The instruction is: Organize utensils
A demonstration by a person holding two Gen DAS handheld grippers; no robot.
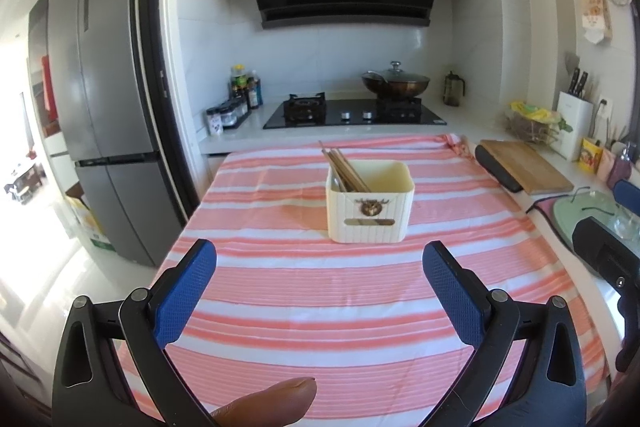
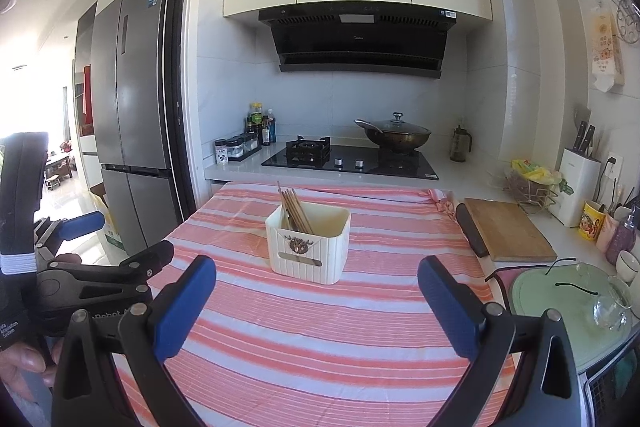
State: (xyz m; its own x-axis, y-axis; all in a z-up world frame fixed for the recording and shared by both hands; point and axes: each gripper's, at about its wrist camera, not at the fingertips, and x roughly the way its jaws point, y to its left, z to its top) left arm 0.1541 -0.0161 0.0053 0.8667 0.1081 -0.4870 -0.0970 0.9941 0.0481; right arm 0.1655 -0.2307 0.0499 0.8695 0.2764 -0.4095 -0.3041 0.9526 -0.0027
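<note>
A cream ribbed utensil holder (image 1: 370,211) (image 2: 308,247) stands near the middle of the pink-and-white striped tablecloth (image 1: 312,287) (image 2: 320,327). Several wooden chopsticks (image 1: 346,169) (image 2: 296,209) lean in its left compartment; the right compartment looks empty. My left gripper (image 1: 320,259) hovers open in front of the holder with nothing between its blue pads. My right gripper (image 2: 316,275) is also open and empty, just short of the holder. The left gripper's body (image 2: 104,279) shows at the left of the right wrist view.
A wooden cutting board (image 1: 524,165) (image 2: 506,231) lies at the table's right edge. A green tray (image 2: 576,311) with glassware sits right of it. Behind the table are a gas stove (image 1: 352,113) with a lidded wok (image 1: 396,83), bottles, and a fridge (image 1: 108,99) at left.
</note>
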